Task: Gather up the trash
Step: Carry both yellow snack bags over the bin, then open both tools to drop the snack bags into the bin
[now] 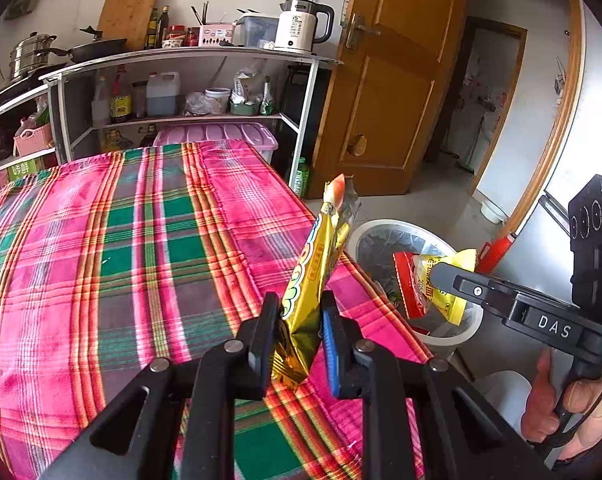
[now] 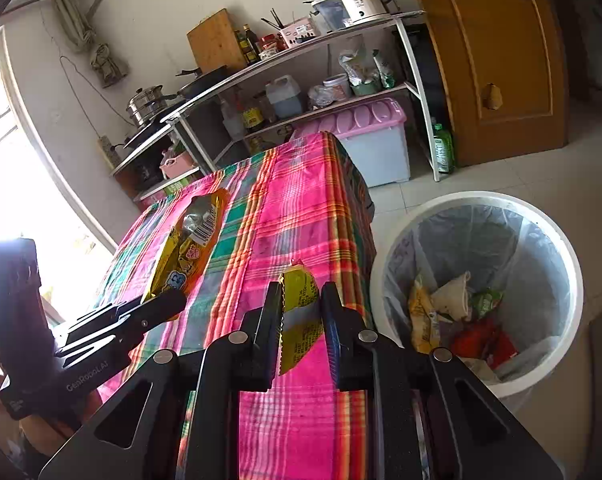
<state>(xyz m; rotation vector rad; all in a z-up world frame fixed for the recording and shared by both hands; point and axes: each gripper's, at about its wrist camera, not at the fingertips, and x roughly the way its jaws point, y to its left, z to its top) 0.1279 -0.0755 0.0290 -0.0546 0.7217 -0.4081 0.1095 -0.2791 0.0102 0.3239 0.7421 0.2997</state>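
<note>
plaid table (image 1: 121, 240), bin (image 2: 557, 240) beside; l gripper (image 1: 301, 320) clamps gold wrapper (image 1: 313, 272), r gripper (image 2: 301, 312) yellow packet (image 2: 301, 312).

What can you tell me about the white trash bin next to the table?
The white trash bin is a round, plastic-looking tub standing upright on the pale tiled floor, close beside the table's cloth-draped edge. A thin clear bag lines it, folded over the rim. It is open with no lid showing. At the bottom lie crumpled wrappers, yellow, red, green and whitish. Neither claw touches it; whether it touches the cloth is unclear.
</note>
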